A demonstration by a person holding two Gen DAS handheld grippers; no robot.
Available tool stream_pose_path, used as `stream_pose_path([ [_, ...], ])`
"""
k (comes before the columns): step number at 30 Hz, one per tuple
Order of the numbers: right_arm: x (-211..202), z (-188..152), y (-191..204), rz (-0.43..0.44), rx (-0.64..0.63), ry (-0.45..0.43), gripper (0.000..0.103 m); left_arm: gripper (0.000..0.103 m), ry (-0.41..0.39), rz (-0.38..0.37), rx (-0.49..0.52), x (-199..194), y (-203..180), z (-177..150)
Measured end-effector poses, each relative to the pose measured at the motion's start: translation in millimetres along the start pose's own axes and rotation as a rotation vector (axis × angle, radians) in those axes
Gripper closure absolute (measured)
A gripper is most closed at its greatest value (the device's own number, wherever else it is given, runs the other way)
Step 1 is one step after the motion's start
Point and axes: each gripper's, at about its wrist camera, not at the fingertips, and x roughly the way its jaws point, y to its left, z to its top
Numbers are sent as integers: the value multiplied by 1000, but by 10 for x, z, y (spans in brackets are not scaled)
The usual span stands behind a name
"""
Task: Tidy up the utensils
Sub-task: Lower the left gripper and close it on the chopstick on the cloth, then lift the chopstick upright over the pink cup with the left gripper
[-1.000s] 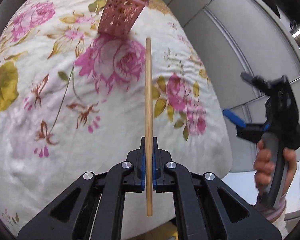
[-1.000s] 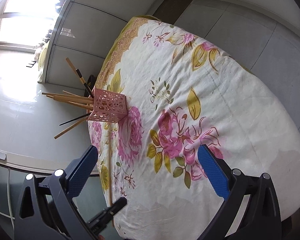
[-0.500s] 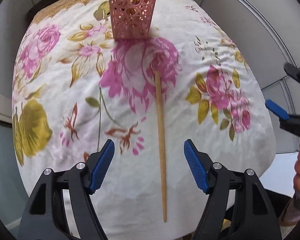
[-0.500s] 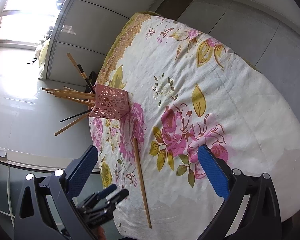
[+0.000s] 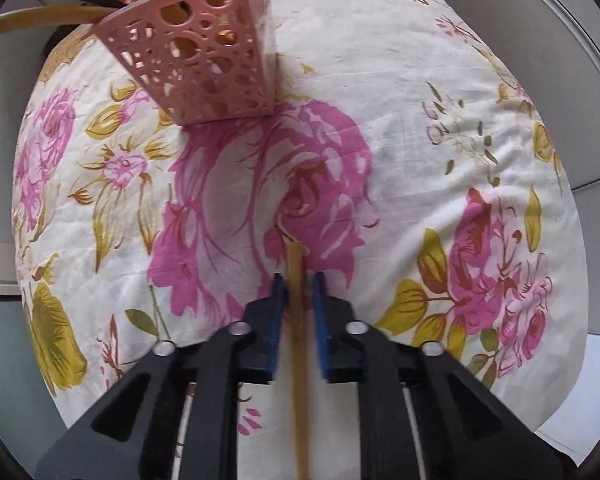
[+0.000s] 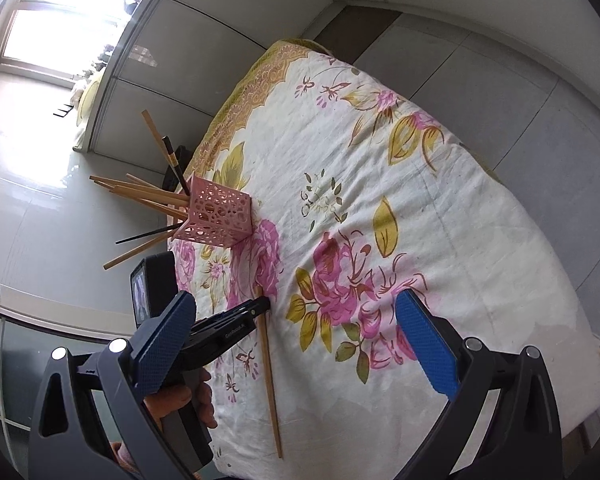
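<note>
A flowered cloth [image 6: 420, 216] covers the table, with a pink holder [image 6: 216, 216] full of chopsticks near its far edge. A loose chopstick [image 6: 269, 376] lies flat on the cloth, one end on a big rose. The left gripper [image 5: 296, 292] tips steeply down at that end, a hand [image 6: 180, 404] on its handle; its jaws have just been closing and now pinch the chopstick between the blue pads. The right gripper [image 6: 300, 344] hangs over the near edge, angled down, jaws wide apart and empty.
</note>
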Motion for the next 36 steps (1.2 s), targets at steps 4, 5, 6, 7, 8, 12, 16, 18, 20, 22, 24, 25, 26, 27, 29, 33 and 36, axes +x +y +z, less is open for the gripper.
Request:
stream_pose_path([
  [4, 2, -10, -31, 18, 18, 14, 6, 97, -90, -25, 14, -77, -49, -124],
  [5, 4, -16, -40, 27, 25, 19, 6, 97, -149, -44, 2, -173, -13, -201],
  [6, 6, -23, -44, 30, 27, 21, 6, 97, -237, -64, -1, -349, 23, -308],
  [7, 6, -30, -47, 28, 27, 20, 6, 97, -311, -101, -7, -531, 73, -426],
  [8, 7, -33, -53, 25, 28, 18, 6, 97, -377, -124, -21, -717, 119, -540],
  [12, 53, -65, -87, 39, 55, 34, 6, 97, -637, -177, -43, -1486, 198, -842],
  [16, 96, -106, -76, 50, 68, 44, 6, 97, -845, -207, -72, -2168, 269, -834],
  [18, 90, -103, -44, 49, 59, 35, 6, 97, -937, -215, -82, -2480, 322, -818],
  [20, 75, -90, -9, 38, 42, 19, 6, 97, -1021, -199, -86, -2719, 320, -750],
  [22, 54, -78, 33, 14, 16, -3, 6, 97, -1091, -180, -103, -2881, 322, -699],
  [24, 21, -73, 66, -26, -12, -32, 6, 97, -1159, -141, -126, -3008, 322, -601],
  [25, -2, -76, 89, -50, -32, -51, 6, 97, -1206, -103, -134, -3062, 295, -539],
  [26, -22, -81, 114, -73, -57, -67, 6, 97, -1240, -76, -138, -3116, 250, -479],
  [27, -34, -92, 144, -97, -84, -80, 6, 97, -1260, -65, -147, -3123, 242, -395],
  [29, -35, -100, 146, -119, -113, -82, 6, 97, -1314, -29, -159, -3166, 211, -210],
  [33, 38, -79, 50, -115, -90, -40, 6, 97, -1399, 48, -167, -3160, 154, 119],
  [36, 81, -44, 46, -110, -83, -28, 6, 97, -1422, 79, -174, -3021, 166, 329],
])
